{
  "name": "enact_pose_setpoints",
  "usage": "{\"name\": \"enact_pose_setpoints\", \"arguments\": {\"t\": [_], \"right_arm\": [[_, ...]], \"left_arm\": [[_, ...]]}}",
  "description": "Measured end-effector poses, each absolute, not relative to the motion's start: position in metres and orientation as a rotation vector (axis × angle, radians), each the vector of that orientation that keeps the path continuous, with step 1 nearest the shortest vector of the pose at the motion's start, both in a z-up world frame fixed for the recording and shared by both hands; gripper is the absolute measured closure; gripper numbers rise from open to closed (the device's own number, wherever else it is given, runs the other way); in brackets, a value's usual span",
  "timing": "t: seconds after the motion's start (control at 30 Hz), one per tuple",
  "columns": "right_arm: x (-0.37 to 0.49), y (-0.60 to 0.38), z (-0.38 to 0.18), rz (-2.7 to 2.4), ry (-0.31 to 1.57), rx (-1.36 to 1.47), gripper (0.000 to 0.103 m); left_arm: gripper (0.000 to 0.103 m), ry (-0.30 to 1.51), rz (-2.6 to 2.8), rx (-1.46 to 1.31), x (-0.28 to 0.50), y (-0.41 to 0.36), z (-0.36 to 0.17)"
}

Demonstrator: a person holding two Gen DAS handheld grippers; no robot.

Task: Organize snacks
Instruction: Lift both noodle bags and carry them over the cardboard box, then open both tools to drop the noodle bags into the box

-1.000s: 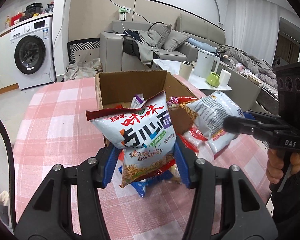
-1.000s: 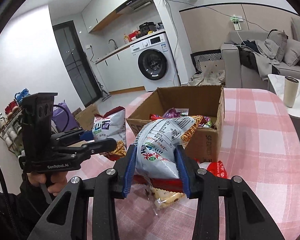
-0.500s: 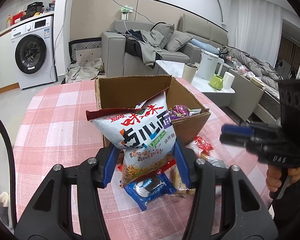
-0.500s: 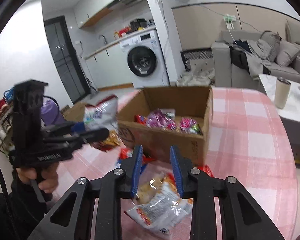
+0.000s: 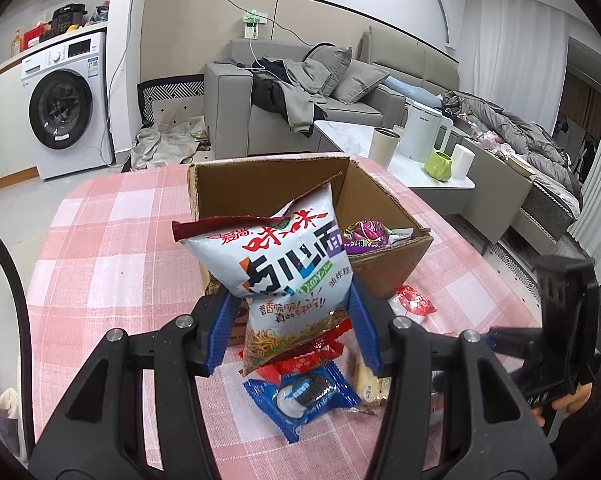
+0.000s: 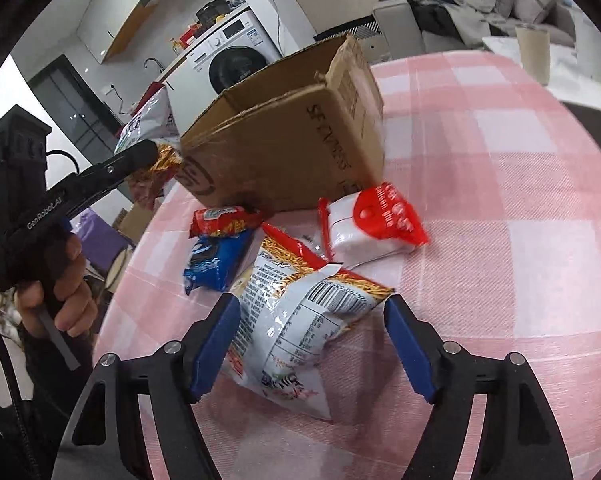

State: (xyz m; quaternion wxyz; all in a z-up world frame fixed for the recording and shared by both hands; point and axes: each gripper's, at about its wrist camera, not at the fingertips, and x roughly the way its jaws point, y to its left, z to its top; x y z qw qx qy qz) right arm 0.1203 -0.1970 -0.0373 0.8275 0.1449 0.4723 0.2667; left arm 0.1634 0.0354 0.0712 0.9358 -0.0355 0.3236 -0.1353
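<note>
Left wrist view: my left tongs [image 5: 288,330] are clamped on a white noodle bag [image 5: 284,264], held upright above the pink checked tablecloth [image 5: 116,240], with the open cardboard box [image 5: 268,184] right behind it at twelve o'clock. A purple packet [image 5: 366,234] lies inside the box near its right wall. Below the bag, at six o'clock, a blue cookie pack [image 5: 302,396] lies on the cloth, a pale wafer pack [image 5: 366,380] just beside it at five o'clock, and a red packet [image 5: 414,300] near the box corner at three o'clock. My right tongs [image 6: 310,336] stand apart, straddling a second white noodle bag [image 6: 296,336] that lies flat on the cloth; its left edge sits close to the left pad, and I cannot tell whether they touch. Ahead of it, between bag and box, a red-and-white pack [image 6: 374,228] lies at one o'clock, the blue cookie pack at eleven, and a small red wrapper [image 6: 222,220] against the box wall. A washing machine [image 5: 66,104] and grey sofa [image 5: 292,92] stand beyond the table.
</note>
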Motion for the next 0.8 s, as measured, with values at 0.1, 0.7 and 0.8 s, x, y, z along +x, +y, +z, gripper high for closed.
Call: {"name": "enact_pose_setpoints", "arguments": {"t": [0.1,0.7,0.8], "right_arm": [[0.118,-0.187,-0.039,0.599,1.023,0.276,0.027],[0.121,-0.189,0.019,0.640,0.844,0.254,0.060],[0.127,-0.191,0.035,0.626,0.800,0.262,0.060]], "left_arm": [[0.054,0.661,-0.281,-0.075,0.169,0.034,0.074],[0.054,0.631,-0.290,-0.064,0.185,0.033,0.090],[0.054,0.627,-0.291,-0.067,0.188,0.034,0.092]]}}
